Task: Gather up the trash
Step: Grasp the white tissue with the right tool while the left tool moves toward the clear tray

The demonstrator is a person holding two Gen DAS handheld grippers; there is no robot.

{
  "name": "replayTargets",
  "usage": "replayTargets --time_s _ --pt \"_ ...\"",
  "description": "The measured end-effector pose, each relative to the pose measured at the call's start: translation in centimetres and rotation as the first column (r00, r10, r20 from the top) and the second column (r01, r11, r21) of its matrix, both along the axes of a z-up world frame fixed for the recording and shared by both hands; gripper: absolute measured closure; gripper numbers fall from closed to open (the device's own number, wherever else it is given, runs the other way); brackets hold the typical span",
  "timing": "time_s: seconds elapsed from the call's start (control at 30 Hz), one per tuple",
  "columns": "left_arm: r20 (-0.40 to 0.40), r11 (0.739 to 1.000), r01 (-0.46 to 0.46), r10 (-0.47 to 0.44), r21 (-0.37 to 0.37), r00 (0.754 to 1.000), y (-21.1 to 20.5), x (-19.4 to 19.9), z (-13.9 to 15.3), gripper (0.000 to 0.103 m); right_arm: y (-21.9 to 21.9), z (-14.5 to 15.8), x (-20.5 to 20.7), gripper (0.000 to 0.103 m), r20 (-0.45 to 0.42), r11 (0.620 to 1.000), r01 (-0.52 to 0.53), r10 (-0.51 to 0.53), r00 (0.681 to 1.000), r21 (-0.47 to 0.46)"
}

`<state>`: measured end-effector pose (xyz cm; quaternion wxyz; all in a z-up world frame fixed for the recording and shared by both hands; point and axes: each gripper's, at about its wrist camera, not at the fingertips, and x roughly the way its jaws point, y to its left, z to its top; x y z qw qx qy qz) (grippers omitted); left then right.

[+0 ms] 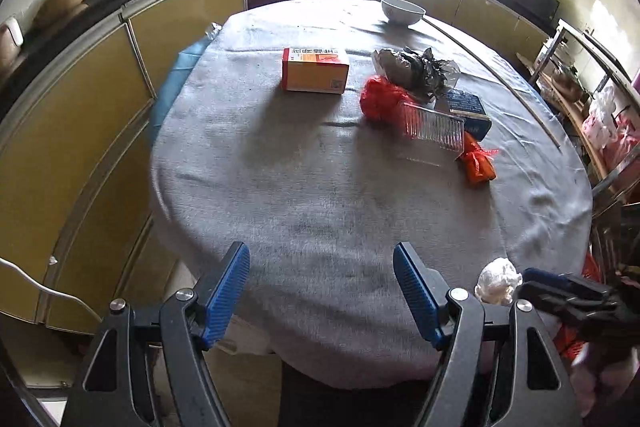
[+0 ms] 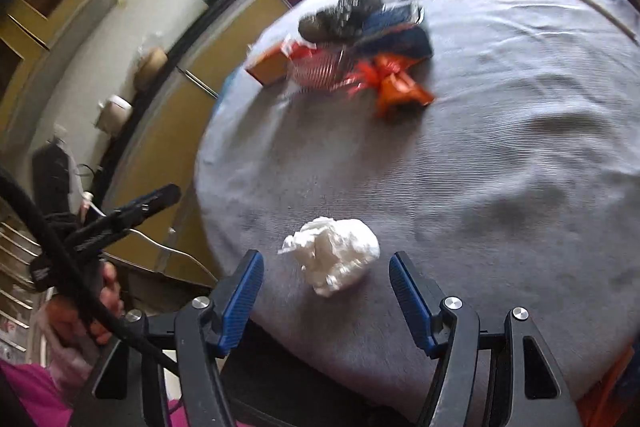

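Ahead of the left gripper [image 1: 322, 291], spread apart over the near edge of the cloth-covered table [image 1: 320, 211]: a carton [image 1: 315, 70] far ahead and slightly left; ahead right, a net bag [image 1: 380, 98] beside a crumpled foil wrapper [image 1: 412, 69], with a ribbed plastic tray [image 1: 434, 125] just in front, a box [image 1: 468, 109] right of it, a snack packet [image 1: 478, 163] nearest. Farthest back, a bowl [image 1: 402, 9]. Just right of the claw, a wad of tissue [image 1: 498, 281]. Directly ahead of the right gripper [image 2: 326, 301], between the spread fingers, the same wad [image 2: 336, 255], untouched.
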<state>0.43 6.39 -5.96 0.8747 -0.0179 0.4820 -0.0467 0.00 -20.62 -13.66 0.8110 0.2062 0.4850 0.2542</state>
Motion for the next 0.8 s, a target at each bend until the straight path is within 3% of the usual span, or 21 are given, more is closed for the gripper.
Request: replayTargets --time_s 0.13,0.2,0.23,0.4,0.57,0.67,0.8 --pt "0.004 0.999 0.01 -0.01 -0.032 1.0 -0.2 1.7 0.1 0.028 1.9 -1.5 1.5 0.035 -0.052 1.0 0.002 -0.002 0.999 -0.004" --pt "-0.011 0.998 0.018 -0.019 -0.057 1.0 -0.7 3.1 0.1 0.028 2.6 -1.7 1.6 0.043 -0.037 1.0 0.007 -0.008 0.999 -0.028" --pt "-0.014 0.998 0.02 -0.021 -0.066 1.0 -1.0 3.8 0.1 0.028 3.1 -1.6 1.5 0.057 -0.02 0.999 -0.002 0.001 1.0 -0.05" --pt "-0.037 0.989 0.019 -0.025 -0.145 0.999 -3.9 8.3 -0.2 0.028 2.9 -2.0 1.6 0.057 0.002 0.999 0.003 -0.003 1.0 -0.044" --pt "-0.061 0.978 -0.038 0.026 -0.207 0.998 -6.8 13.8 -0.7 0.028 2.6 -2.1 1.4 0.058 0.017 0.999 0.0 0.001 1.0 -0.043" --pt "-0.083 0.975 -0.098 0.082 -0.2 0.993 -8.1 16.8 -2.0 0.028 2.4 -2.1 1.2 0.058 0.027 0.999 -0.004 0.005 1.0 -0.041" --pt "-0.154 0.977 -0.114 0.087 -0.179 0.984 -9.1 18.0 -4.4 0.028 2.3 -2.3 1.0 0.058 0.037 0.999 0.0 0.002 0.999 -0.035"
